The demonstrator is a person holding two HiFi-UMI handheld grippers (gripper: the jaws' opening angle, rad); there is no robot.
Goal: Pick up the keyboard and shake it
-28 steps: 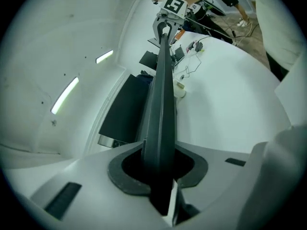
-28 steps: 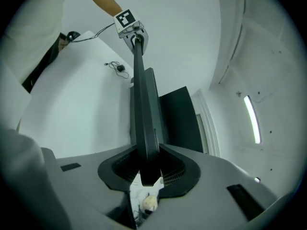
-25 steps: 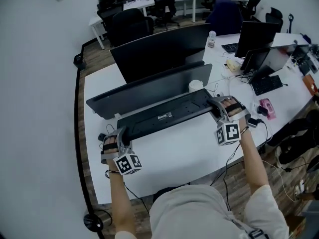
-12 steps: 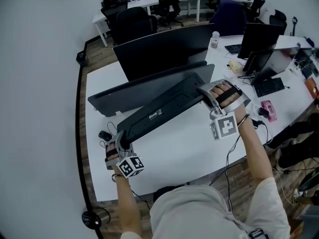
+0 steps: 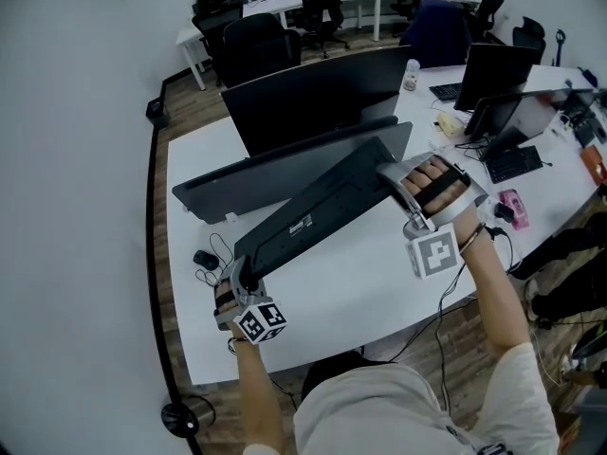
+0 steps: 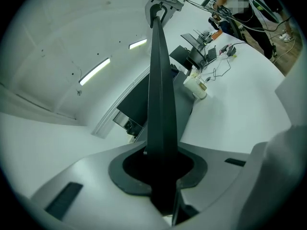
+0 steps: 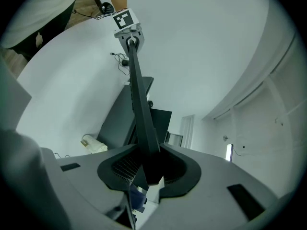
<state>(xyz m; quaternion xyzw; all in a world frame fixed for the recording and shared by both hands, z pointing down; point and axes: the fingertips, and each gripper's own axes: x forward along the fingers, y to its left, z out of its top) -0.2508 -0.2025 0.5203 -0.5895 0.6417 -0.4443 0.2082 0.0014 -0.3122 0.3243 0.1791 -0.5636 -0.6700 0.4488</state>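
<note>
A long black keyboard (image 5: 318, 214) is held above the white desk (image 5: 379, 282), its underside with a label facing up. It slopes, with the right end high and the left end low. My left gripper (image 5: 242, 278) is shut on the lower left end. My right gripper (image 5: 394, 180) is shut on the raised right end. In the left gripper view the keyboard (image 6: 160, 104) runs edge-on from between my left gripper's (image 6: 163, 169) jaws to the right gripper (image 6: 158, 8) at its far end. The right gripper view shows the keyboard (image 7: 141, 114) the same way between my right gripper's (image 7: 146, 169) jaws.
Two dark monitors (image 5: 313, 98) stand behind the keyboard. A black mouse with a cable (image 5: 204, 259) lies at the desk's left. To the right are another monitor (image 5: 493, 74), a second keyboard (image 5: 512, 159), a pink item (image 5: 510, 202) and loose cables. Office chairs stand further back.
The right gripper has risen with its end of the keyboard, so the keyboard went from nearly level to steeply sloped. The left gripper has sunk slightly and shifted toward the desk's near edge.
</note>
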